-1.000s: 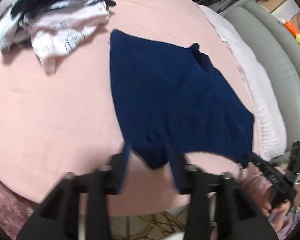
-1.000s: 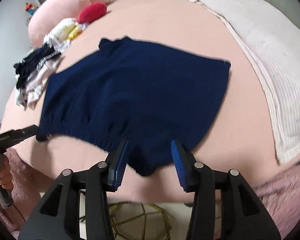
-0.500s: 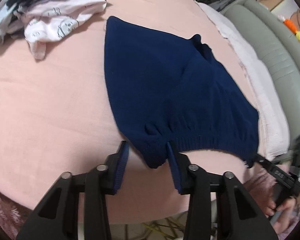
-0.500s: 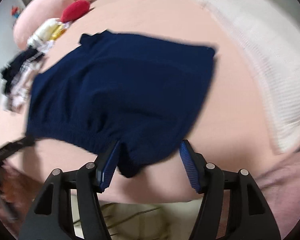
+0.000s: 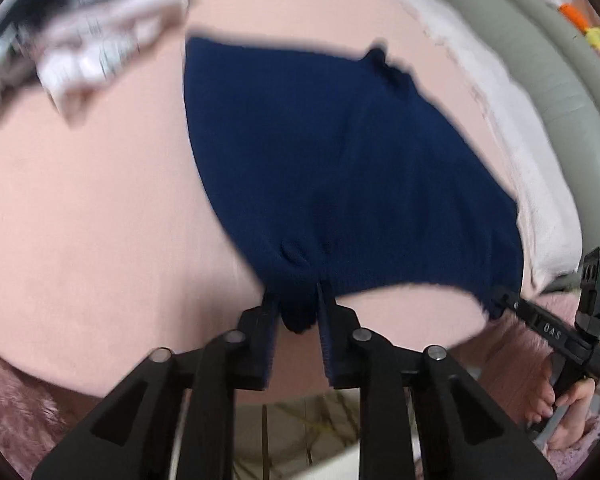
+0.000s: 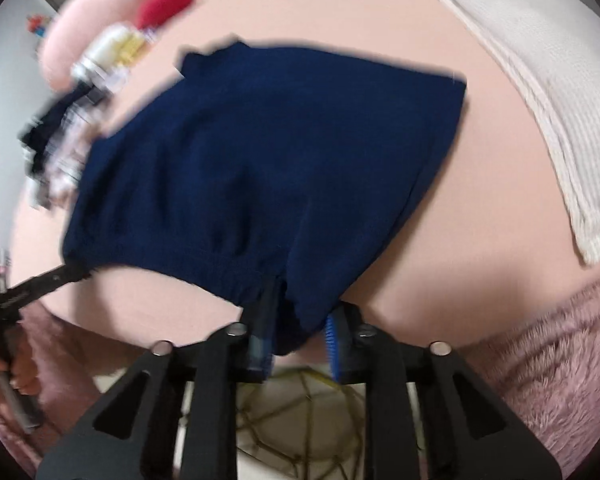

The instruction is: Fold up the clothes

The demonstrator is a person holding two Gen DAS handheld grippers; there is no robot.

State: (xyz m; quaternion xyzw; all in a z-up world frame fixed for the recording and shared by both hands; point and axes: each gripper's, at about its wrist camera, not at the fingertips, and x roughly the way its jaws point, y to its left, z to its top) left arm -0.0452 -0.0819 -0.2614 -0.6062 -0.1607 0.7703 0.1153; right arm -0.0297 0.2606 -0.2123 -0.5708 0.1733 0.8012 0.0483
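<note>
Navy knit garment (image 5: 340,168) lies mostly flat on the pink bed sheet (image 5: 80,208). Fine ribbed knit, thick, matte; ribbed gathered hem band along the near edge. Outline roughly trapezoid, wider at the hem, narrowing toward the far end where a small collar-like lump sticks up. Long axis runs from the near bed edge away toward the far side; hem faces the cameras, its middle sagging between two raised corners.

Left gripper (image 5: 298,312): jaws narrow, pinching one hem corner, cloth bunched into a small wad between the ridged blue pads. Right gripper (image 6: 300,320): same, clamped on the other hem corner, fabric bulging out below the pads. In each view the other gripper shows at the frame edge, tip at the opposite corner, a hand (image 5: 560,408) around its handle.

Sheet is smooth, taut, domed by the fisheye. Along one side a white waffle-weave blanket (image 6: 540,80), folded strip. Grey padded headboard (image 5: 540,80) beyond it. Far corner: blurred pile of clothes (image 5: 92,40), black and white prints. Red cushion (image 6: 164,4) and pink pillow (image 6: 80,36) behind it. Fuzzy mauve throw (image 6: 540,352) hangs over the near bed edge.
</note>
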